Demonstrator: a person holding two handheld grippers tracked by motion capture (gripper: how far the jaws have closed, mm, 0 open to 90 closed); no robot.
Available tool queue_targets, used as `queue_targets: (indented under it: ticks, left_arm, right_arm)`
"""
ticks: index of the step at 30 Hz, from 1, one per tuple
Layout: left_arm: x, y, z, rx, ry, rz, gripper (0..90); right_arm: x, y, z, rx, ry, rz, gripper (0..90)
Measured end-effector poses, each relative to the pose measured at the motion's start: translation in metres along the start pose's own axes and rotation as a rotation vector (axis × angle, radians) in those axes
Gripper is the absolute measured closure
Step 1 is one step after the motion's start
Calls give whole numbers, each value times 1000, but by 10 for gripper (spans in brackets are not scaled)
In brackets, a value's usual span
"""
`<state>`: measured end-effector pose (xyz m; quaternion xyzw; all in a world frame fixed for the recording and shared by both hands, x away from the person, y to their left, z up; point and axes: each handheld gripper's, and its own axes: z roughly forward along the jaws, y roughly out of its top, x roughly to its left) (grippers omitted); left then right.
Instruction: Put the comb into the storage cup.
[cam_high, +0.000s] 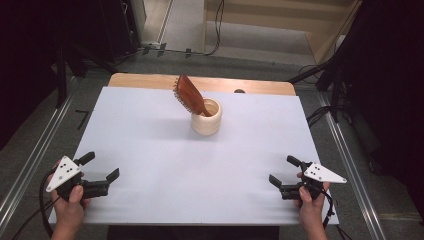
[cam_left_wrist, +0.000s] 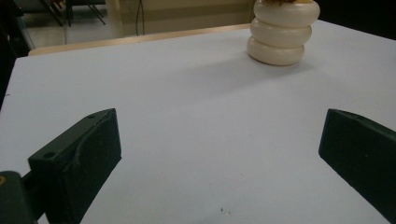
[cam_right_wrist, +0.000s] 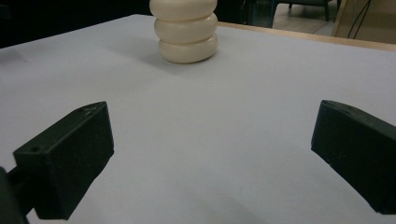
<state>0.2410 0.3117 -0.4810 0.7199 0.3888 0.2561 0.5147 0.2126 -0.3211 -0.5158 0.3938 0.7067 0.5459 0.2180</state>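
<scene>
A cream ribbed cup (cam_high: 206, 117) stands on the white table top (cam_high: 150, 145), toward the back centre. A brown wooden hairbrush (cam_high: 190, 95) leans out of it to the left, bristles facing left. My left gripper (cam_high: 100, 166) rests near the front left corner, open, nothing between its jaws. Open too, my right gripper (cam_high: 283, 171) sits near the front right corner and holds nothing. The cup (cam_left_wrist: 283, 32) shows far ahead at upper right in the left gripper view, beyond the left gripper (cam_left_wrist: 219, 154). In the right gripper view the cup (cam_right_wrist: 187, 32) stands at upper centre-left beyond the right gripper (cam_right_wrist: 210, 158).
A wooden board edge (cam_high: 150, 80) runs along the table's back. Dark stands and cables (cam_high: 330, 100) surround the table on the floor. A hand (cam_high: 70, 210) holds each gripper at the front edge.
</scene>
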Motion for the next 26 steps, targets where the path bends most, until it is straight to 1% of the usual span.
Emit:
queue_targets:
  ticks: [3,8,14,21,23,26]
  left_arm:
    - [4,-2,-3,2,0,-4,0]
    - [10,-4,-6,13,9,2,0]
    - [14,-7,-10,5,19,-17,0]
    - [17,-10,-7,8,7,-28,0]
    - [18,-10,-7,-2,9,-43,0]
    - [19,-11,-7,-6,14,-53,0]
  right_arm:
    - [-1,0,0,-4,3,6,0]
    - [-3,0,0,-13,8,14,0]
    - [-4,0,1,-15,4,16,0]
    - [-4,0,1,-14,-2,22,0]
    - [-4,0,1,-16,-4,22,0]
    - [-5,0,0,-20,-10,32,0]
